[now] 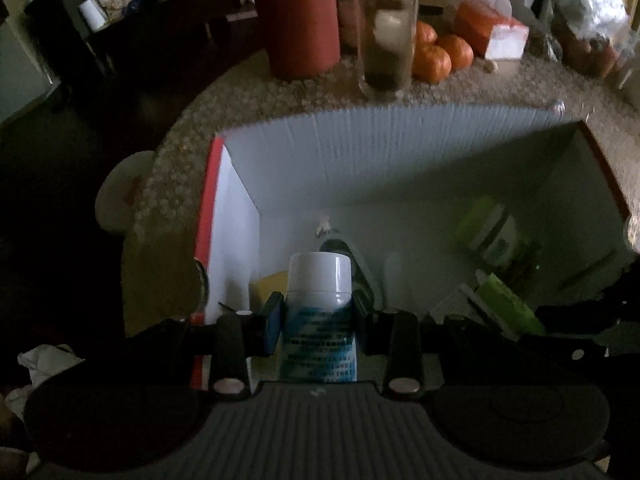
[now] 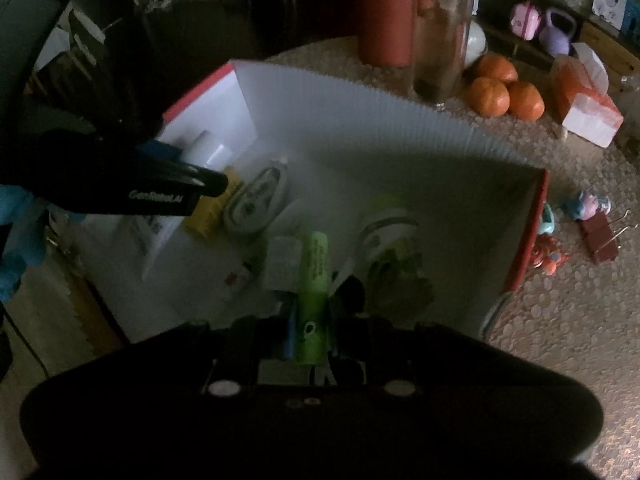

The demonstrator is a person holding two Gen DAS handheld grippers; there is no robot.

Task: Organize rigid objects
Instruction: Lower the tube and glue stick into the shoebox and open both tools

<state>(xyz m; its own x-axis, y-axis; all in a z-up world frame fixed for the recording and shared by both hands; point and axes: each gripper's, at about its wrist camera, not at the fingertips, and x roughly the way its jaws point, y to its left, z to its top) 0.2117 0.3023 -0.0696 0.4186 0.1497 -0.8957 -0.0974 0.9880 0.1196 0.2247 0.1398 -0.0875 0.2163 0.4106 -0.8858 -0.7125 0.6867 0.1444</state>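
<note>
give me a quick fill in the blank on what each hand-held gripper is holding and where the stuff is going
1. The left hand-held gripper is shut on a bottle with a ____ cap.
2. The right hand-held gripper is shut on a slim ____ tube.
3. Both are poised over the open white box with ____ outer edges.
4. Three ____ sit on the table behind the box.

Missing words: white; green; red; oranges

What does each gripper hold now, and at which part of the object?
The left gripper holds a white-capped bottle, pinched on its body just below the cap. The right gripper holds a green tube, pinched near its lower end.
</note>
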